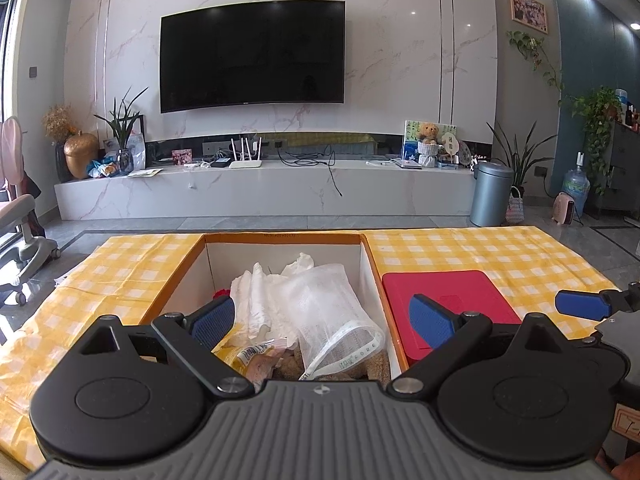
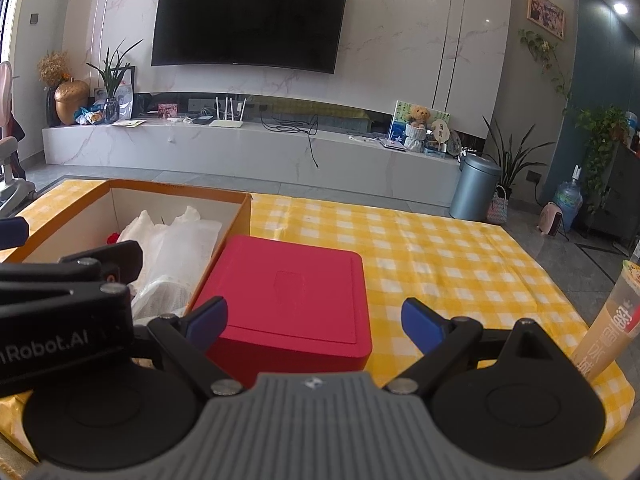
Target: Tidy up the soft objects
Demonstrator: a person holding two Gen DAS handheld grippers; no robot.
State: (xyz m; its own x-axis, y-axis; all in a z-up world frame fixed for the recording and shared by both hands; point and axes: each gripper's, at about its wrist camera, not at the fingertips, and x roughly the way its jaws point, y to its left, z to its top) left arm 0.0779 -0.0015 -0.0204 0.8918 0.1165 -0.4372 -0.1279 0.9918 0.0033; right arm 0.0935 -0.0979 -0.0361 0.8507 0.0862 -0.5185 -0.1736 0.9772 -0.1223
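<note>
- Between the spread blue fingertips of our left gripper point(image 1: 324, 320), low in the left wrist view, sat the soft objects; the jaws stood wide apart and held nothing.
- Just past those tips lay a white mesh bag point(image 1: 336, 312) with crumpled white paper point(image 1: 256, 296) behind it to the left, both heaped inside the open orange box point(image 1: 182, 272) at the frame's centre.
- We judged the mesh bag's long axis to run from lower right toward upper centre, roughly along the fingers rather than across them.
- Low in the right wrist view, our right gripper point(image 2: 314, 318) was likewise open and empty, its tips straddling the red lid point(image 2: 288, 296).
- That red lid lay flat on the yellow checked cloth point(image 2: 440, 264), just beside the box's right wall.
- We judged the left gripper the nearer one to the soft pile, directly over it; the right one was nearer the red lid, with the box off to its upper left.
</note>
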